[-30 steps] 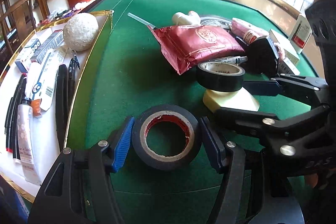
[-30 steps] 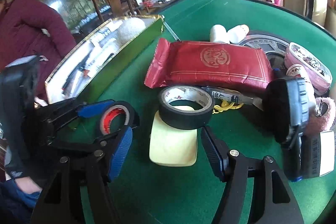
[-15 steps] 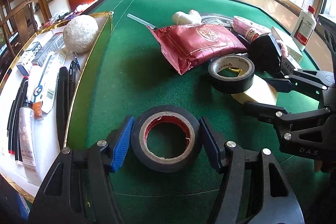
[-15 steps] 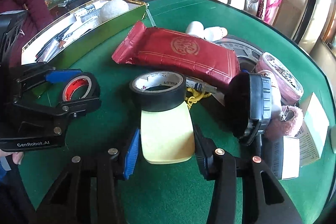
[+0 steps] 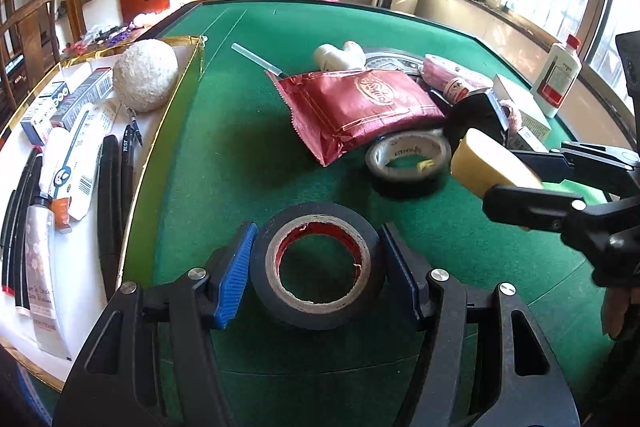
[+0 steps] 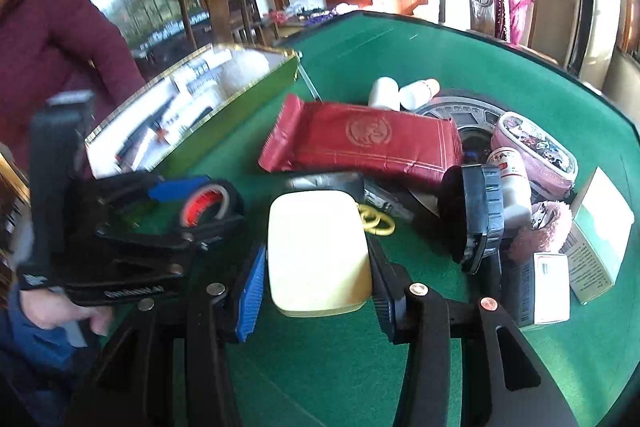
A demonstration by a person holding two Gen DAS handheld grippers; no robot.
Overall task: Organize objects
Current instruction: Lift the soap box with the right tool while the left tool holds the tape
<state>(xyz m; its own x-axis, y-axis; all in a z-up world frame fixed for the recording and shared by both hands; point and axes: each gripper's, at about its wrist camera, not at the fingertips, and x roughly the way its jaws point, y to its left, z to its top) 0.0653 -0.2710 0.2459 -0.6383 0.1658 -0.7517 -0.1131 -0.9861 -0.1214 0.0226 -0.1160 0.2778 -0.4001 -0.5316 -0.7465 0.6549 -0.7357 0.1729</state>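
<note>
While the left gripper (image 5: 316, 271) is clamping the black tape roll (image 5: 318, 267) on the green table (image 5: 224, 155), the right gripper (image 6: 318, 267) is gripping the pale yellow block (image 6: 316, 251), apparently lifted clear of a second tape roll (image 5: 408, 161)

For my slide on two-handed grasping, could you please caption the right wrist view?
Right gripper shut on a pale yellow block; left gripper holds a black tape roll beside it.
</note>
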